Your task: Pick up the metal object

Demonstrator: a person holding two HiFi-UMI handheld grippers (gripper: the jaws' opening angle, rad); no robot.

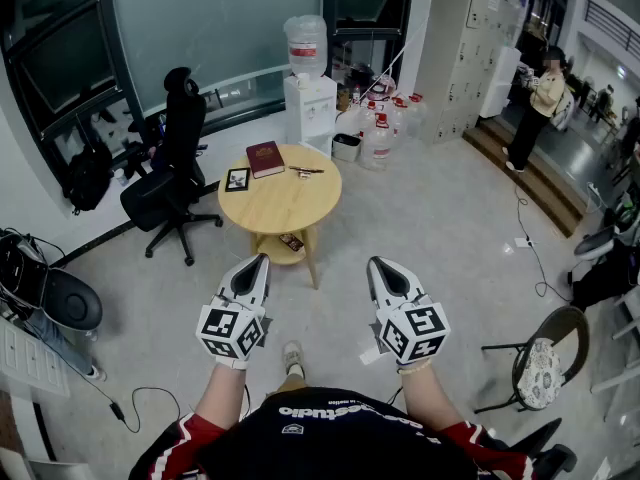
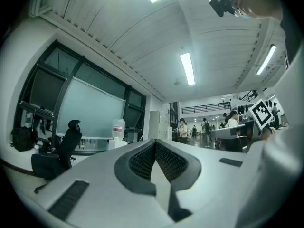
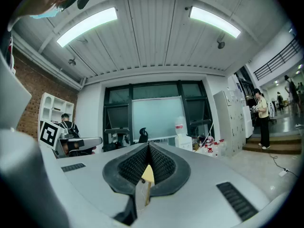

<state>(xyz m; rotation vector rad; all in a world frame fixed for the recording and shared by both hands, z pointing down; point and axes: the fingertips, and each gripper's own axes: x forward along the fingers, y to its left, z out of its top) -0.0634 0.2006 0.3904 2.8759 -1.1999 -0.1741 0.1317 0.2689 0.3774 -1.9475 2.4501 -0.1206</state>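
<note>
Left gripper (image 1: 258,260) and right gripper (image 1: 377,261) are both clamped shut, empty. I see the metal object (image 1: 306,171) lying crosswise on the table (image 1: 262,211), well ahead between them, neither clearly nearer.

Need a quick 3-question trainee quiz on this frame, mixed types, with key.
1. True or false: the metal object lies on the round table, with neither gripper touching it.
2. The table top also carries: A) a red book B) a mug C) a laptop.
3. Fill in: the left gripper and the right gripper both have their jaws ____.
Key: 1 true; 2 A; 3 shut.
</note>
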